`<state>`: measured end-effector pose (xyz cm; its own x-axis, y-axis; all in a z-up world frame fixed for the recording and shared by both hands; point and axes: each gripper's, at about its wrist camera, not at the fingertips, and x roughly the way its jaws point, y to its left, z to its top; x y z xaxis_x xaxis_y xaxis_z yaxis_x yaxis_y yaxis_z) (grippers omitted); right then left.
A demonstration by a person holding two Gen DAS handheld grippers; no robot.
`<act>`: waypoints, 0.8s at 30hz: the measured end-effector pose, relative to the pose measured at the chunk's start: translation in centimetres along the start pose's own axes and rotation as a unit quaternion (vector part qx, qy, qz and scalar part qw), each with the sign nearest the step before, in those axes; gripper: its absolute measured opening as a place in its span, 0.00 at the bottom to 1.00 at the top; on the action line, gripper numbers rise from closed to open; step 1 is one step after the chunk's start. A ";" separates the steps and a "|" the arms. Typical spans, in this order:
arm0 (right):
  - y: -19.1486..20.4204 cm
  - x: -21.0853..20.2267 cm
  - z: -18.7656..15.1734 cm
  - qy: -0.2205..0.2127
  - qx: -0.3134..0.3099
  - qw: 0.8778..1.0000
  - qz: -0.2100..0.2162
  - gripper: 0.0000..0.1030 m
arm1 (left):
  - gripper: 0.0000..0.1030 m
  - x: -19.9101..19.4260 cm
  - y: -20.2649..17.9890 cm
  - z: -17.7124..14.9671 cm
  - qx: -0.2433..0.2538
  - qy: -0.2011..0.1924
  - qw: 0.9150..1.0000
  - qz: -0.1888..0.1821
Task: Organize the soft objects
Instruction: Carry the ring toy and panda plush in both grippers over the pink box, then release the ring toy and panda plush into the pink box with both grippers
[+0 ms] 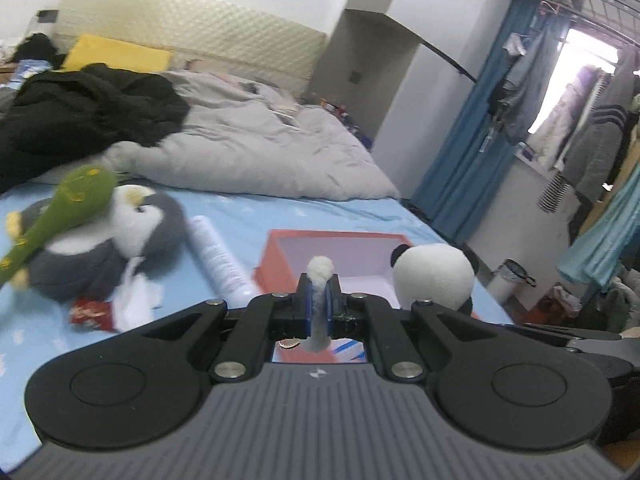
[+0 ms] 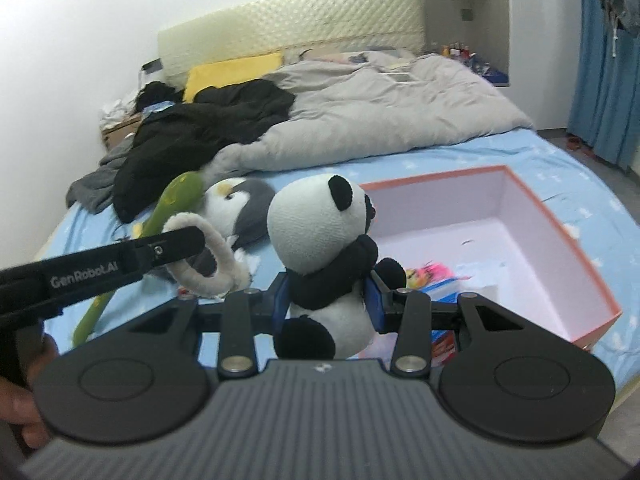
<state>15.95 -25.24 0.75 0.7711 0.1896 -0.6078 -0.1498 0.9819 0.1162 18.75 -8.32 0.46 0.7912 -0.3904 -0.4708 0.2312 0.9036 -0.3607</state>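
Note:
My left gripper [image 1: 319, 286] is shut on a pale fuzzy loop [image 1: 320, 270], whose tuft sticks out above the blue pads. In the right wrist view the same loop [image 2: 218, 268] hangs from the left gripper [image 2: 198, 238], above the bed. My right gripper [image 2: 329, 302] is shut on the body of a black-and-white panda plush [image 2: 316, 232], held upright above the sheet beside the box. The panda's head [image 1: 434, 276] shows at the right in the left wrist view. An open orange box [image 2: 560, 236] with a pale pink inside stands on the blue sheet to the right.
A grey-and-white penguin plush [image 2: 244, 204] and a long green plush [image 2: 176, 200] lie left of the box. A white roll [image 1: 218, 260] lies between them and the box. A pink toy [image 2: 430, 272] is in the box. A grey duvet [image 2: 380, 100] and black clothes [image 2: 208, 128] cover the far bed.

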 end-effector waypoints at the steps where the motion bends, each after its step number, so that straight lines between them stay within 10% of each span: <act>1: -0.4 0.0 0.3 0.001 0.000 1.000 -0.005 0.42 | 0.07 0.7 -0.6 0.3 0.002 0.004 1.000 -0.006; 24: -15.6 9.0 -1.6 0.125 0.114 0.981 -0.095 0.42 | 0.07 21.4 -6.4 -3.2 0.043 0.168 0.984 -0.047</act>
<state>24.25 -38.84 -7.82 0.5917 0.0256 -0.8057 0.1460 0.9796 0.1383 32.38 -23.04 -9.82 0.5347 -0.4970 -0.6834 0.3530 0.8662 -0.3538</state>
